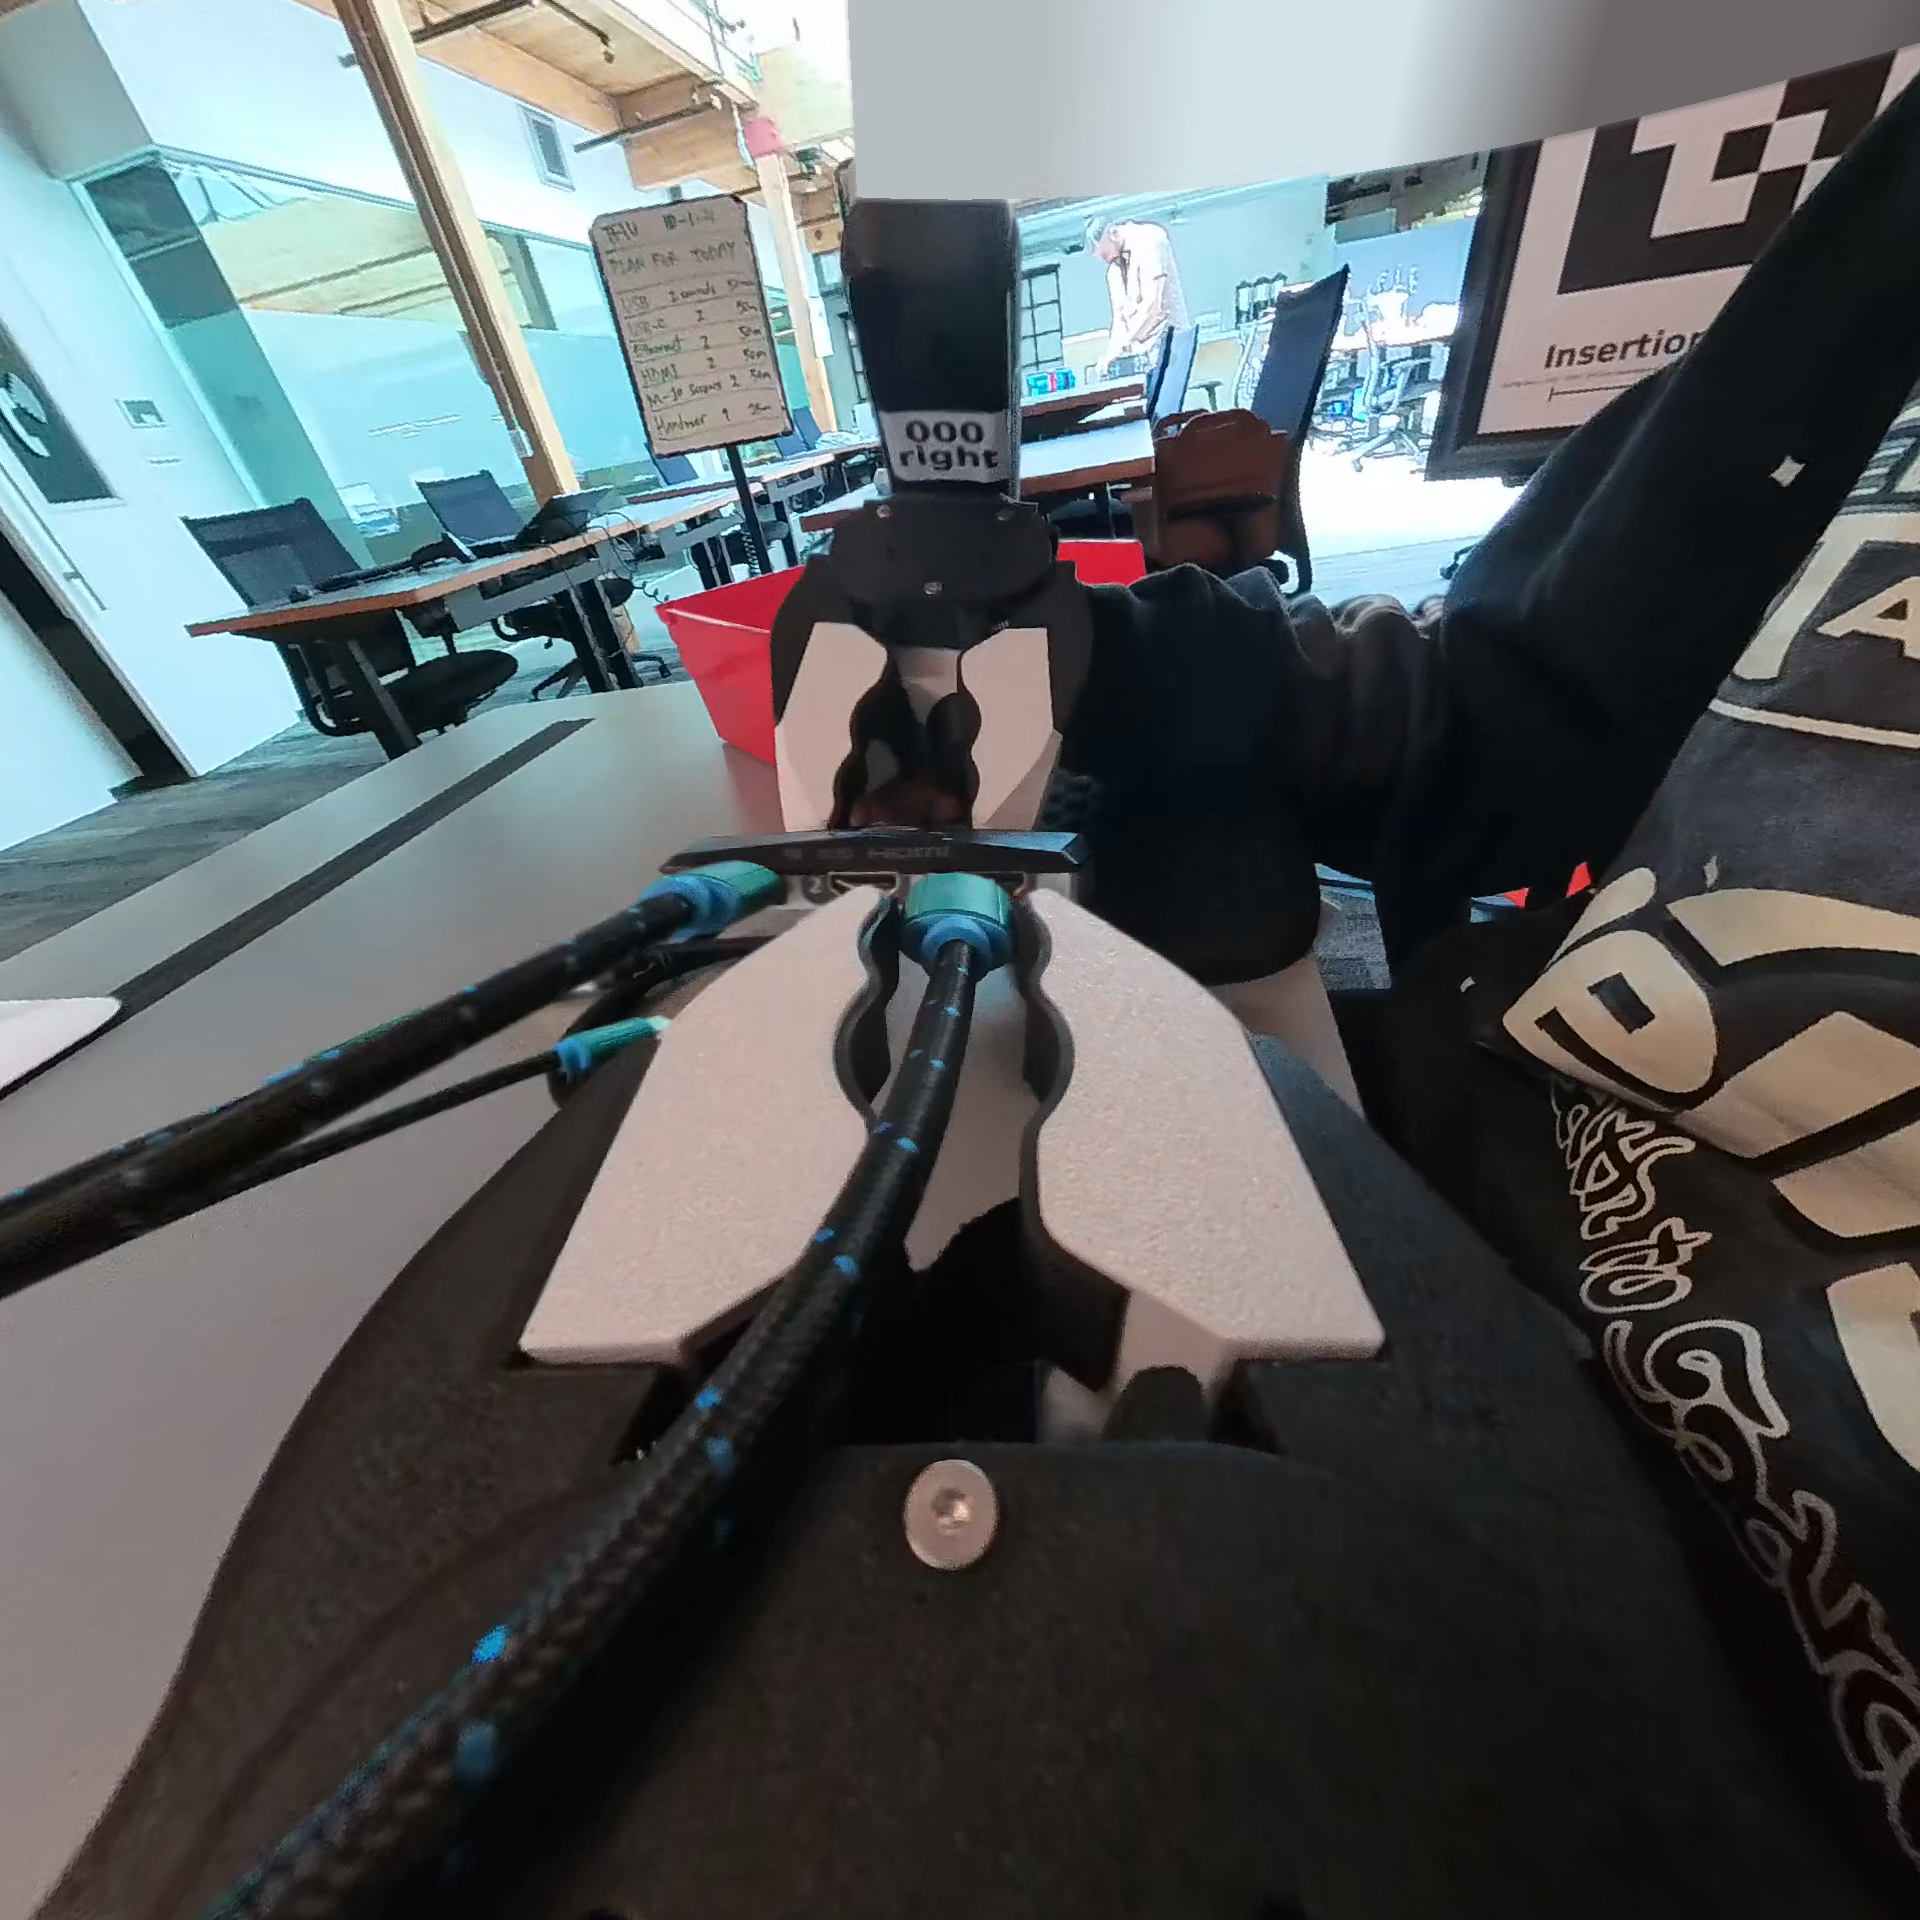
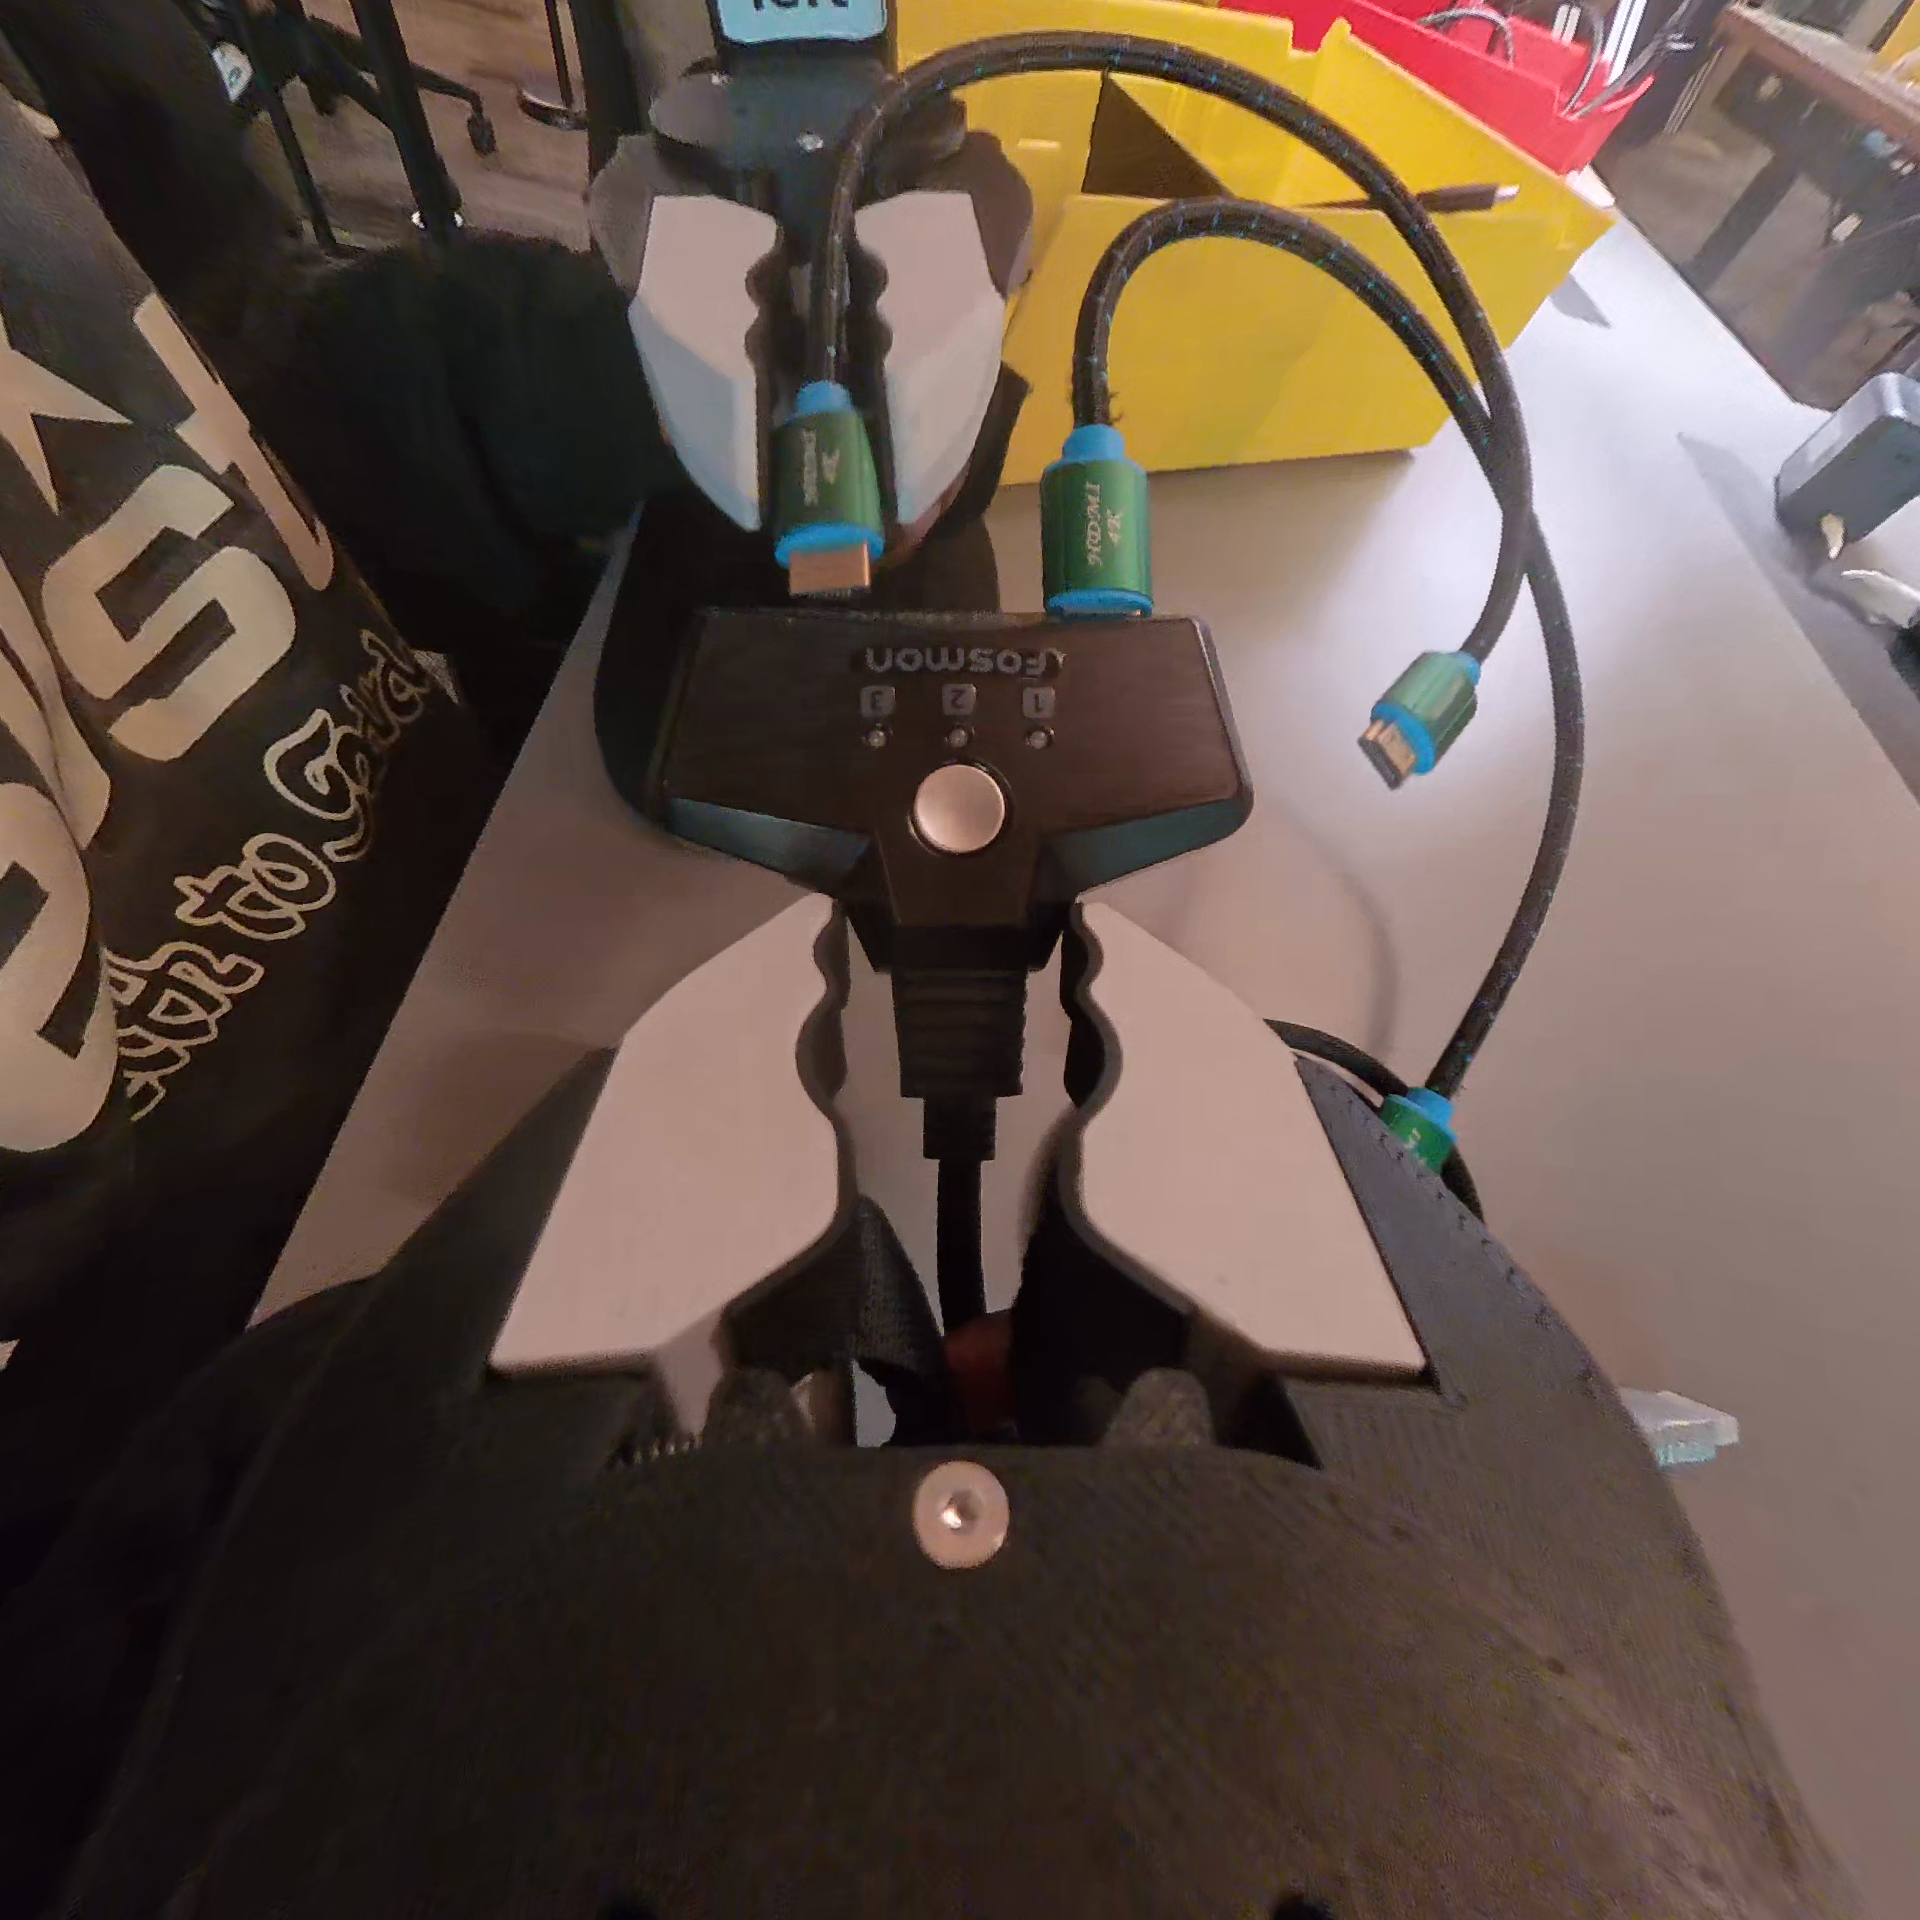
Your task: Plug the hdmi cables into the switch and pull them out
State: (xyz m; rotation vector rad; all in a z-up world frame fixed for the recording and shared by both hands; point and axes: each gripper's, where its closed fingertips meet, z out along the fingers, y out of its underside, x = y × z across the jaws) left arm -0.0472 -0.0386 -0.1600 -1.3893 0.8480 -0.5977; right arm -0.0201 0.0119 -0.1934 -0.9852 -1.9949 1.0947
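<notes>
Black and brushed, the switch (image 2: 951, 727) lies flat on the grey desk (image 2: 1351, 831), its narrow tail end clamped between the white fingers of the right gripper (image 2: 951, 935); its thin black lead runs back between the fingers and disappears into the gripper body. The left gripper (image 2: 821, 499) faces it from the far side, fingers closed on a green-and-blue plug (image 2: 826, 488) whose gold tip sits just short of the switch's edge, tilted and not yet in; from the left wrist view the gap itself is hidden behind the plug. A second plug (image 2: 1096, 535) stands seated in the rightmost port. A third plug (image 2: 1418, 717) hangs loose to the right, off the switch. A fourth plug (image 2: 1415, 1127) is half hidden behind the right gripper's body. The yellow bin (image 2: 1299, 364) behind is cut off at the top.
</notes>
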